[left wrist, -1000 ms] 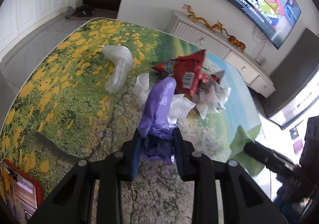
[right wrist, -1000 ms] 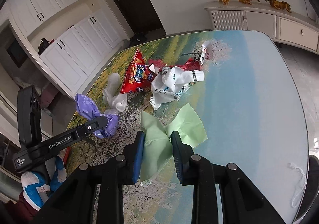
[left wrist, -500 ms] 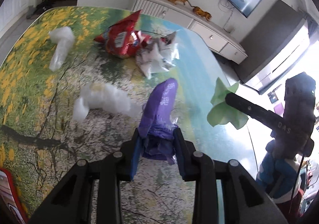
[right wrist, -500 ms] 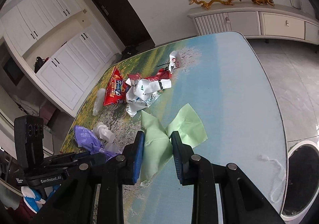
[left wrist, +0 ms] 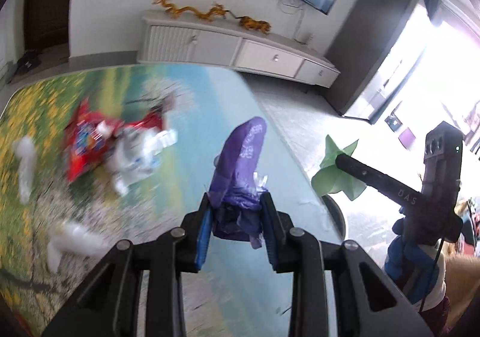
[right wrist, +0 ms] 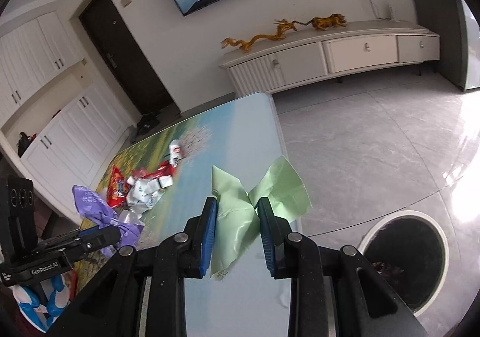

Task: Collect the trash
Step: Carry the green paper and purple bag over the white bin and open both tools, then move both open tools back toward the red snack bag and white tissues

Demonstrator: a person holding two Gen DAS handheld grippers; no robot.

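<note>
The left gripper (left wrist: 236, 211) pinches a crumpled purple plastic bag (left wrist: 240, 172) above the landscape-printed table (left wrist: 192, 187), while the right gripper (right wrist: 237, 217) clamps a pale green wrapper (right wrist: 240, 217) near the table's edge — just beside a round trash bin (right wrist: 405, 262) on the floor. A red snack bag (right wrist: 117, 188) and white wrappers (right wrist: 144, 191) lie farther back on the tabletop.

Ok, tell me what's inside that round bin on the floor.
The bin holds a dark liner and some dark reddish scrap near its right wall; the bottom is too shadowed to make out.
</note>
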